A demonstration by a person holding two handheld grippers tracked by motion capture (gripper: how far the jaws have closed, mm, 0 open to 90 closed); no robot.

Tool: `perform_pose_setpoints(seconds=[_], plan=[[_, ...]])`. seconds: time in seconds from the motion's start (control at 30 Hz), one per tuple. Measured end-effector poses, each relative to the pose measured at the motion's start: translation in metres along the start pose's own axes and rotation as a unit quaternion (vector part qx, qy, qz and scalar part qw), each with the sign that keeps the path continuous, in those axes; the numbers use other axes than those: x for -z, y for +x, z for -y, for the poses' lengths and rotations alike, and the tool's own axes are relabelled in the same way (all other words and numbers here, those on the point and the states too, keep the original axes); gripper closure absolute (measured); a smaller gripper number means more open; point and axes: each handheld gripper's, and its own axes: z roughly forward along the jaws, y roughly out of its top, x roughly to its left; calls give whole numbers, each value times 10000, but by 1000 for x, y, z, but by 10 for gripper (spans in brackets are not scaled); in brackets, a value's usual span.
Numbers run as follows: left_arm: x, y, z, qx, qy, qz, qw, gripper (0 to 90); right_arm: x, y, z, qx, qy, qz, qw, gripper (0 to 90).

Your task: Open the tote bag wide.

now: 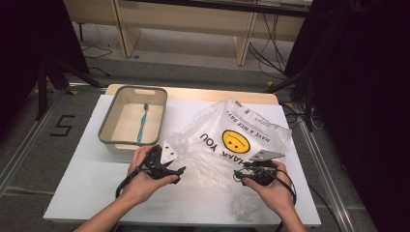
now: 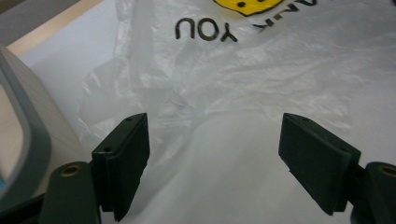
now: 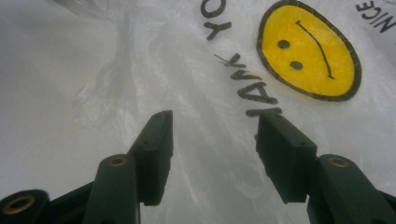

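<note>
Progress check, left to right. The grey bin (image 1: 109, 126) sits just beyond and left of my left gripper (image 1: 175, 170), with a blue toothbrush (image 1: 141, 124) lying in it. The plastic bag (image 1: 232, 140), printed with a yellow smiley face (image 1: 236, 140), lies crumpled and flat on the white table (image 1: 87, 188), spread ahead of both grippers and between them. I judge the work barely begun: the bag is neither gripped nor lifted, and its mouth has not been opened; taking hold of it is all left to do.

Left gripper: jaws spread wide, nothing between them, pointed rightward at the bag's near edge, hand low over the table. Right gripper (image 1: 241, 173): jaws likewise apart and empty, aimed at the film just short of the printed lettering, held low at the bag's near right corner.
</note>
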Motion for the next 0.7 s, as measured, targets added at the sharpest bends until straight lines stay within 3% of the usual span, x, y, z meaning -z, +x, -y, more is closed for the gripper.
perform_pose_setpoints(seconds=[0.17,0.5,0.7], plan=[[8,-3,13,175,-11,417,9990,247,-9,3,-5,24,-81,-39,10000,440],[17,-9,34,130,-59,382,9992,250,-13,5,-6,30,-187,-110,9998,432],[11,-23,31,-50,-10,522,9986,289,-21,12,-9,183,-136,-286,9993,468]])
